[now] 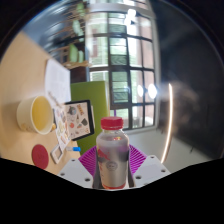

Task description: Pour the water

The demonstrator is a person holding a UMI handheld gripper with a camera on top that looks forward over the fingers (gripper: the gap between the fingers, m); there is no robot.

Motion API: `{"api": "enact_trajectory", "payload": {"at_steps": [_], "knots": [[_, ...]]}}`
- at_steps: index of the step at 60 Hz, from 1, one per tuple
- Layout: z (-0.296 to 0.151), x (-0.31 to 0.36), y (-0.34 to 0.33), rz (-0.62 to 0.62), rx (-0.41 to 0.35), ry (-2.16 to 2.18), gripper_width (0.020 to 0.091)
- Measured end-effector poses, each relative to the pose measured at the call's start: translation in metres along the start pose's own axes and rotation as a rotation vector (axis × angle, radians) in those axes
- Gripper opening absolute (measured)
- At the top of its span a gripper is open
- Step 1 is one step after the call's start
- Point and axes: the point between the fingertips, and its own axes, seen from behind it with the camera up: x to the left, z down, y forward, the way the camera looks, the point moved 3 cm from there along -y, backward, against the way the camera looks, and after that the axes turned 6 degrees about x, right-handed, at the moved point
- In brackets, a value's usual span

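A clear plastic bottle (113,155) with a red cap stands upright between my gripper's (113,163) two fingers. Both magenta pads (88,160) press on its sides, so the gripper is shut on it. The bottle seems lifted off the table and it hides much of the fingers. A white cup (35,114) with yellowish liquid inside stands on the pale table (30,80) ahead and to the left of the fingers. A small red lid-like disc (40,154) lies nearer, left of the fingers.
A printed sheet or box with pictures (70,125) lies on the table between the cup and the bottle. A green panel (88,100) stands beyond it. Large bright windows (120,60) fill the background.
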Motion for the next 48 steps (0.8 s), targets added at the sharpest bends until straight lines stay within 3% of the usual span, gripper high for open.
{"api": "enact_trajectory", "payload": {"at_steps": [14, 21, 22, 28, 38, 48], "knots": [[-0.035, 0.070, 0.019, 0.075, -0.116, -0.774, 0.0389], [-0.039, 0.072, -0.011, 0.093, -0.137, -0.881, 0.0391], [-0.041, 0.077, 0.014, 0.085, -0.142, -0.877, 0.0391], [-0.037, 0.080, 0.006, 0.070, -0.143, -0.871, 0.0391], [-0.035, 0.058, 0.012, 0.071, -0.127, -0.658, 0.0390], [-0.010, -0.008, 0.006, 0.101, -0.062, 0.069, 0.0392]]}}
